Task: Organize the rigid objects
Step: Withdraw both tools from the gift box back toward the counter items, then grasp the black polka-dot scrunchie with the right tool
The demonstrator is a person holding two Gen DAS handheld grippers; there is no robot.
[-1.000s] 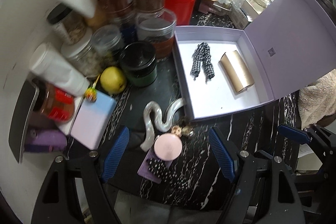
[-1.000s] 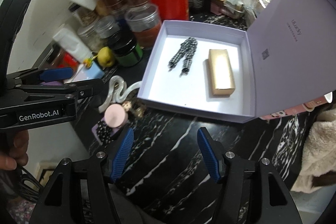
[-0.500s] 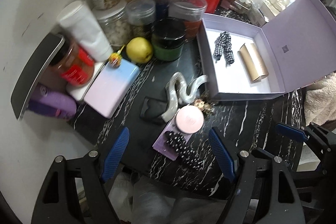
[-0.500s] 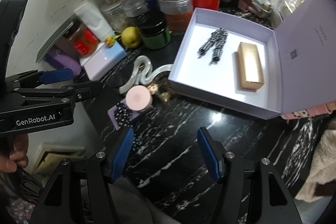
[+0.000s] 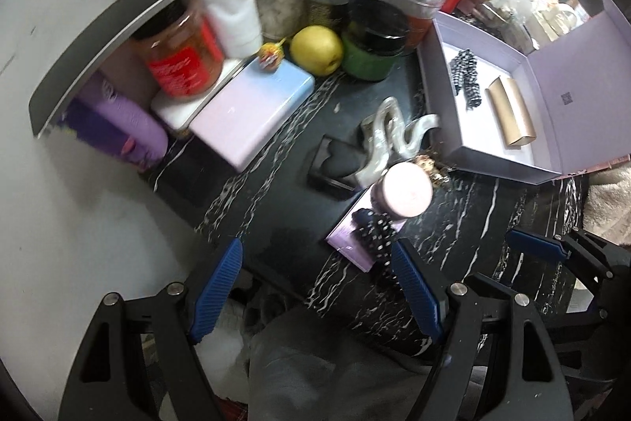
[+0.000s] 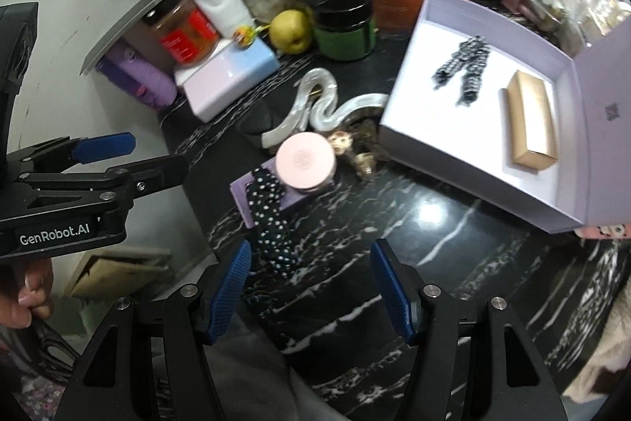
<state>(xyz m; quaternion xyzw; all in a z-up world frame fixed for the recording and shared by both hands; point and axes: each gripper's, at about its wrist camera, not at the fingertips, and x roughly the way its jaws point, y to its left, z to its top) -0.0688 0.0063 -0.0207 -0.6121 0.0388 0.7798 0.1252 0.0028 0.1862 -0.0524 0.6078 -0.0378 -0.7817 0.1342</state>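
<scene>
Our left gripper (image 5: pixel 315 287) and right gripper (image 6: pixel 311 287) both hang open, holding nothing. The pink jar (image 6: pixel 305 161) sits at twelve o'clock of the right one, perched on a purple card (image 6: pixel 242 194) by the counter edge (image 6: pixel 185 160); a nudge could topple it off. Open counter lies at three o'clock, before the box (image 6: pixel 465 160).

1 open box (image 6: pixel 406 145), 2 items inside, 1 pear (image 6: pixel 290 28), 1 pink compact (image 6: pixel 305 160).
</scene>
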